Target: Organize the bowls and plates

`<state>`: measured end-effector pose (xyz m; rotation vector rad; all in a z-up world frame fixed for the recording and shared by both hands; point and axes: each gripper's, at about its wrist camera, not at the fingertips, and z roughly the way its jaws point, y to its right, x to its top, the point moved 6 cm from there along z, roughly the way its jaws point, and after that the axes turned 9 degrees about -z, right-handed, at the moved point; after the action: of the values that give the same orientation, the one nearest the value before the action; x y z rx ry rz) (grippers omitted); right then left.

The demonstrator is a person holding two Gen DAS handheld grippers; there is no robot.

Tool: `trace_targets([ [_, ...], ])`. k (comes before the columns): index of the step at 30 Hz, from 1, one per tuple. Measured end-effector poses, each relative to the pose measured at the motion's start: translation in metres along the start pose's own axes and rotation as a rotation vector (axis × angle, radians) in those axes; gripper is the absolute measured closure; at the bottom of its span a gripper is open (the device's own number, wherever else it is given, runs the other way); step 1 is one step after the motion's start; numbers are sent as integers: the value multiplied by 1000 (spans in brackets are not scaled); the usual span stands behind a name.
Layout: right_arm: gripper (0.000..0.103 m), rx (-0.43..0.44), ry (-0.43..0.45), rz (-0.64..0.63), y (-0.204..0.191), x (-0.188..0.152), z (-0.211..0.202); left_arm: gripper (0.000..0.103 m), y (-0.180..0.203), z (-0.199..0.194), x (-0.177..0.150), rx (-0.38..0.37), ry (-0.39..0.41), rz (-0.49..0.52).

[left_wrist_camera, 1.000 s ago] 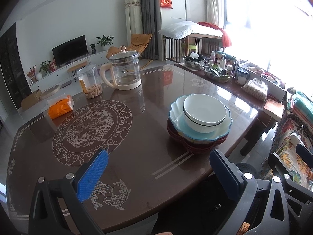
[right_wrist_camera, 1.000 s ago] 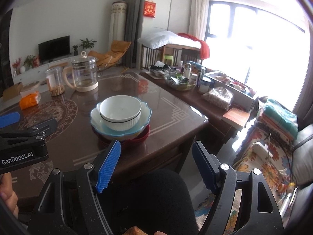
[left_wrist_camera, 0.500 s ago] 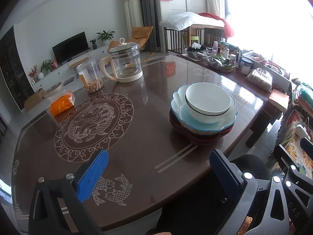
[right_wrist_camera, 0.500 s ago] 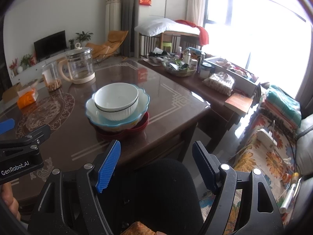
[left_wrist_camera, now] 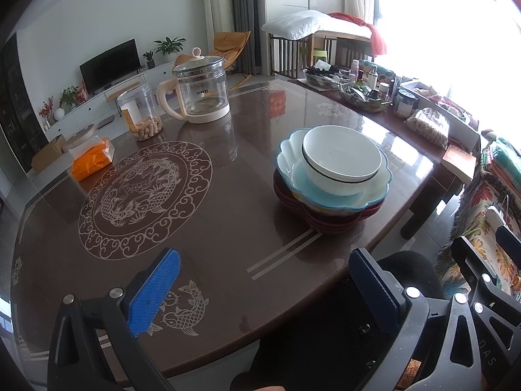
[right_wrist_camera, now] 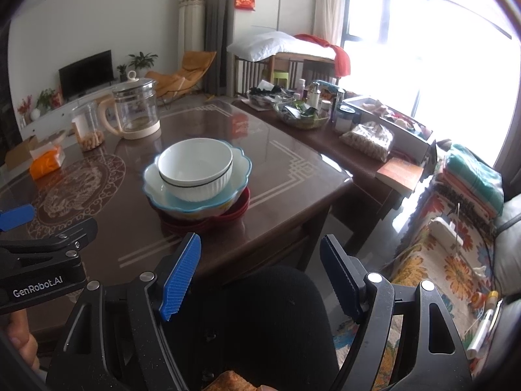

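Observation:
A white bowl (left_wrist_camera: 342,163) sits inside a light blue scalloped bowl (left_wrist_camera: 286,166), which rests on dark red plates (left_wrist_camera: 329,224) on the brown table (left_wrist_camera: 228,228). The same stack shows in the right wrist view: white bowl (right_wrist_camera: 195,169), blue bowl (right_wrist_camera: 241,169), red plates (right_wrist_camera: 241,207). My left gripper (left_wrist_camera: 263,290) is open and empty, above the table's near edge, short of the stack. My right gripper (right_wrist_camera: 260,277) is open and empty, off the table's near edge, in front of the stack. The left gripper's body (right_wrist_camera: 42,260) shows at the right wrist view's left.
A glass kettle (left_wrist_camera: 202,91), a clear jar of snacks (left_wrist_camera: 140,112) and an orange tissue pack (left_wrist_camera: 92,159) stand at the table's far left. A side table with baskets and bottles (left_wrist_camera: 368,91) is at the right. A black chair (right_wrist_camera: 260,319) is below the grippers.
Both grippers have risen and tilted a little, so the stack sits lower in both views. Both stay open. The bowls and plates have not moved.

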<state>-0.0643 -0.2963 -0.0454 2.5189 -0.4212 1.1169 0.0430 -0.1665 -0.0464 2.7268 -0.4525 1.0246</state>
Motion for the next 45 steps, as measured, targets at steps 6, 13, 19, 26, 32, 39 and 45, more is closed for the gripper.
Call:
trace_targets([
  [6,24,-4,11,-8,-2,2,-2,0,0,1,0,-6,-4,-10],
  [13,24,-4,17,-7,-2,2,-4,0,0,0,-1,-14,-9,-19],
  [19,24,-5,19,-2,0,4,-5,0,3,-2,0,-20,-3,-15],
  [26,24,-5,21,1,2,5,-6,0,5,-4,-1,-25,1,-14],
  [32,24,-10,27,6,5,6,-8,0,7,-6,-1,-22,13,-8],
  [39,24,-9,27,3,6,5,-9,0,8,-7,0,-24,16,-5],
  [45,24,-11,28,6,7,5,-9,0,8,-8,0,-24,17,-4],
])
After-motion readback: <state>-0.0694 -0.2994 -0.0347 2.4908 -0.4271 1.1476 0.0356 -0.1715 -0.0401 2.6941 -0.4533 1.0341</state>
